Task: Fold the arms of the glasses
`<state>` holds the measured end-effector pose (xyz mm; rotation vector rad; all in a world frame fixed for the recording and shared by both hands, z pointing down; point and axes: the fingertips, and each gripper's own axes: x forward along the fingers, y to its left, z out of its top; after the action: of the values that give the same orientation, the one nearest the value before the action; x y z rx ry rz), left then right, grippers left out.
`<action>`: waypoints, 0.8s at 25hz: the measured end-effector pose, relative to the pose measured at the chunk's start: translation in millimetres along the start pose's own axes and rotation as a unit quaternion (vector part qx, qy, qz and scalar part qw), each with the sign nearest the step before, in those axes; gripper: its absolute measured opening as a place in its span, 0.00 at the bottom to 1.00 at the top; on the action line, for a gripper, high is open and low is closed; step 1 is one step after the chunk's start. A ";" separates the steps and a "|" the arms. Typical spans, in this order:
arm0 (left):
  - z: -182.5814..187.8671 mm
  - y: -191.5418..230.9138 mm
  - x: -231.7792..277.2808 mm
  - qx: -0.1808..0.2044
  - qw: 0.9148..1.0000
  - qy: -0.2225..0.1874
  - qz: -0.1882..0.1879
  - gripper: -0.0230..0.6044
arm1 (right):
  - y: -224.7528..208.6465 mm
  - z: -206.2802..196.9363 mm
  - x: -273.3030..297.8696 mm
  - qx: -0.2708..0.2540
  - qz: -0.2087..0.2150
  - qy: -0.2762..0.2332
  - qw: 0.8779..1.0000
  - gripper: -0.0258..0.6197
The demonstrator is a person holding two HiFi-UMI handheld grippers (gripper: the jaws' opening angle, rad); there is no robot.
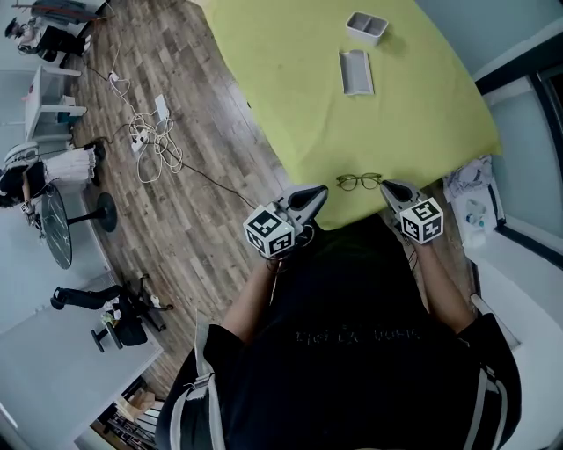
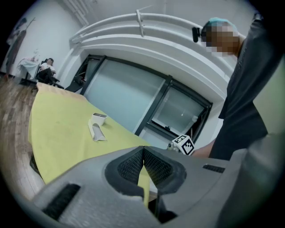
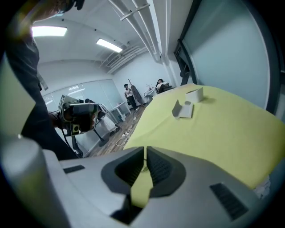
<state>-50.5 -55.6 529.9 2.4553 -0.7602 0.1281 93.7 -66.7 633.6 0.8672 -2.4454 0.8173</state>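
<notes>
The glasses (image 1: 359, 181) lie on the yellow-green table (image 1: 290, 97), lenses side by side, just inside the table's near edge. They are too small in the head view to tell how their arms stand.

Both grippers are held at that same edge of the table, one on each side of the glasses and apart from them. The left gripper (image 1: 318, 193) sits over the table's edge, and its own view shows the jaws (image 2: 143, 150) pressed tip to tip with nothing between them. The right gripper (image 1: 389, 187) is the nearer of the two to the frame; its jaws (image 3: 145, 152) stand drawn together with only a thin slit between the pads and nothing in it.

Toward the table's far side lies a flat white holder (image 1: 356, 72) (image 2: 96, 132) (image 3: 182, 109), and just beyond it a small white box (image 1: 367, 26) (image 2: 99, 117) (image 3: 194, 94). Left of the table, white cables (image 1: 151, 141) lie tangled on the wooden floor (image 1: 193, 202).
</notes>
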 end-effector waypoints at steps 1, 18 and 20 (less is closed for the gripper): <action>0.0 -3.2 1.4 0.015 1.000 0.006 -0.003 0.07 | 2.7 5.0 -2.1 -0.002 0.002 -0.011 1.000 0.10; 3.6 -9.6 3.9 0.028 0.999 0.005 -0.019 0.07 | 55.6 74.9 -38.6 -0.056 0.020 -0.141 0.988 0.10; 2.1 -8.1 2.7 0.028 0.999 0.007 -0.018 0.07 | 59.1 75.0 -40.5 -0.060 0.017 -0.144 0.988 0.10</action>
<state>-43.9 -52.6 524.9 2.5166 -0.7148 0.1534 69.4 -60.6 533.0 0.9571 -2.7329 0.5823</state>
